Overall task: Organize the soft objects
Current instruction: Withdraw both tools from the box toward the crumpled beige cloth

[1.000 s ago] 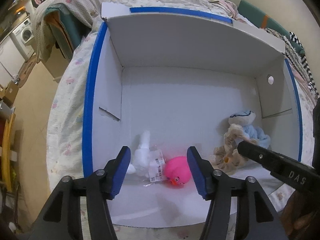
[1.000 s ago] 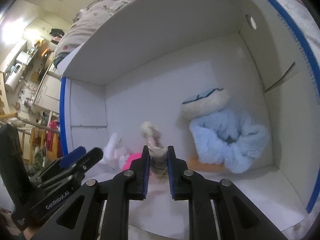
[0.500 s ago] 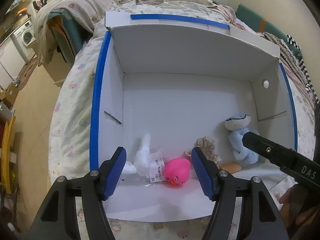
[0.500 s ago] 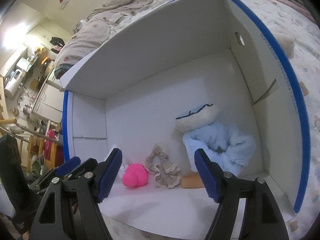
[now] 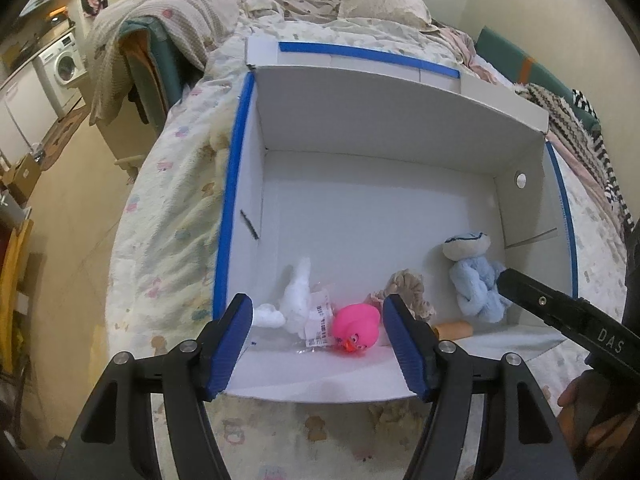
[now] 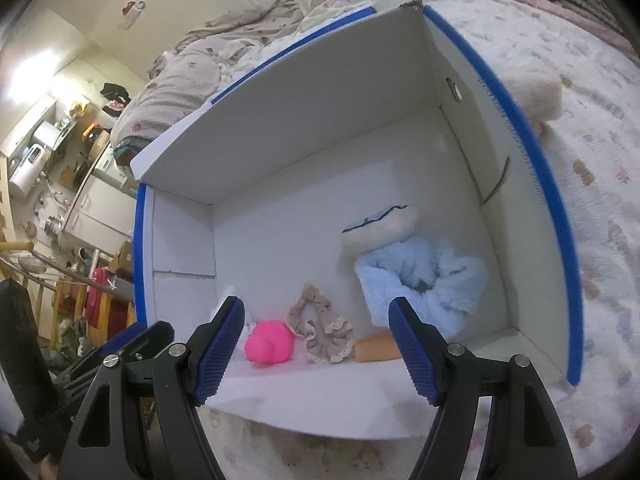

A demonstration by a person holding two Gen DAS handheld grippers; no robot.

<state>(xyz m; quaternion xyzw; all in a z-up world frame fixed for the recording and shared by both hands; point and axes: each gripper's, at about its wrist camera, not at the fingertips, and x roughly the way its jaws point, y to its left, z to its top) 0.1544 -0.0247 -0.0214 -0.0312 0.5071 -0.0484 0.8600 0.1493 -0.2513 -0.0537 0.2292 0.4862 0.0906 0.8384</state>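
Your soft items lie in a row along the near wall of the box [image 5: 380,208], on its floor. From left to right in the left wrist view: a white plush [image 5: 294,300] with a barcode tag [image 5: 318,320], a pink duck [image 5: 356,330] lying with its orange beak toward you, a beige scrunchie [image 5: 408,292], and a blue plush [image 5: 476,280] with a cream cap. A tan cylinder [image 5: 454,329] lies on its side between the scrunchie and the blue plush, against the near wall.

In the right wrist view the scrunchie [image 6: 322,328] is a ruffled, lace-edged loop, lying flat just beside the duck [image 6: 269,342]; you cannot tell whether they touch. The blue plush [image 6: 420,276] is fluffy and slumped near the right corner, its cap trimmed with a dark line. The cylinder [image 6: 378,349] lies at its foot.

Your left gripper [image 5: 318,340] is spread wide and empty, hovering over the near edge with the duck and white plush between its pads. Your right gripper [image 6: 316,348] is also wide and empty, framing the duck, scrunchie and cylinder.

The box is white card with blue tape on its rims. It sits on a bed [image 6: 592,140] with a patterned quilt. A cream plush [image 6: 536,96] lies on the quilt outside the right wall.
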